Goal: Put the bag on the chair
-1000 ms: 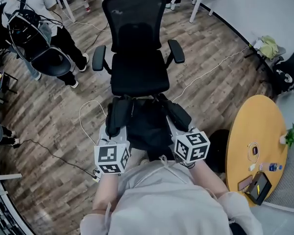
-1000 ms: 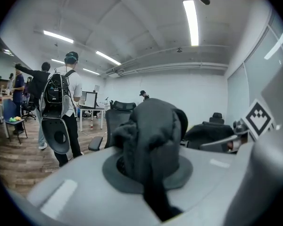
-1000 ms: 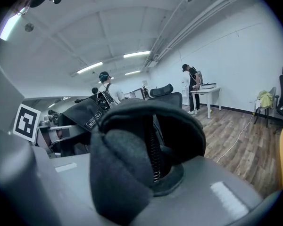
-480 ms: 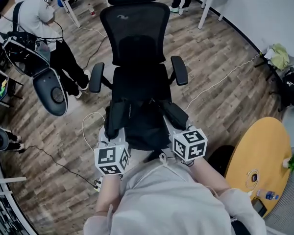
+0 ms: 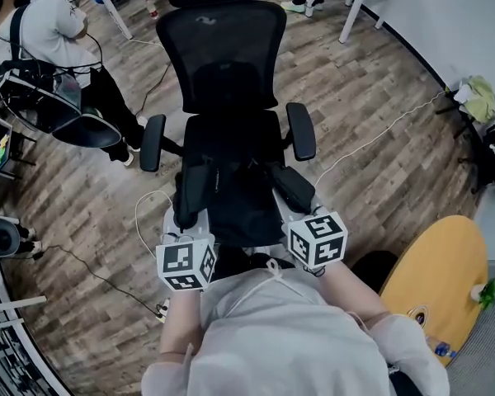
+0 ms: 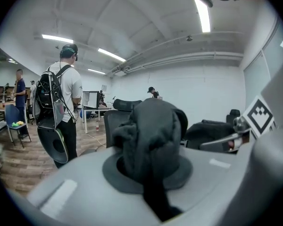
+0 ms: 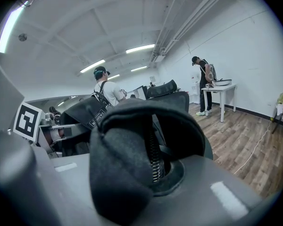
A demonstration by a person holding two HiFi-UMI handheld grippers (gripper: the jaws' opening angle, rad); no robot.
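Note:
The black office chair stands straight ahead with its seat facing me. A black bag hangs between both grippers, its far edge at the front edge of the seat. My left gripper is shut on the bag's left shoulder strap. The right gripper is shut on the right strap. In the left gripper view, bunched dark fabric is pinched in the left gripper. In the right gripper view, black padded fabric with a zipper fills the right gripper.
A person with a backpack stands at the far left, holding another chair. A white cable lies on the wood floor. A round yellow table is at the right. White table legs stand at the back right.
I have come closer to the chair, and the bag has moved forward with both grippers up to the seat's front edge. The person at the left has shifted their chair.

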